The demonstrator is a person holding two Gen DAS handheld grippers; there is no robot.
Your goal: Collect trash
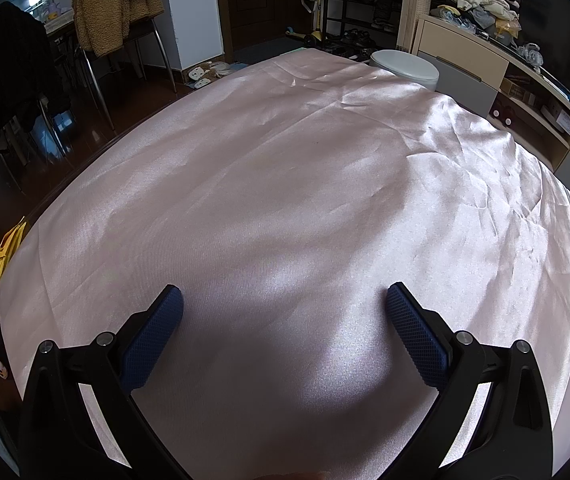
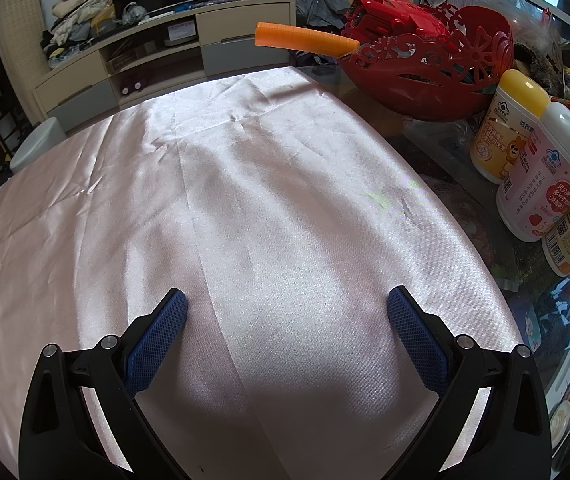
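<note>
Both the left gripper point(image 1: 284, 300) and the right gripper point(image 2: 287, 302) hover released, jaws wide, over the pink cloth point(image 1: 285, 184); no trash shows on it. The white bin point(image 1: 404, 67) stands beyond the far edge; the left gripper seems nearer to it.

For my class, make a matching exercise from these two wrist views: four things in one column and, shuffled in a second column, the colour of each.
Things:
1. Tablecloth
2. Openwork basket
3. Cylinder sticking out of the basket
4. Fleece jacket hung on a chair

Colours:
A. Orange
B. Brown
C. Shiny pale pink
D. Red

Pairs: 1-C, 2-D, 3-A, 4-B
</note>
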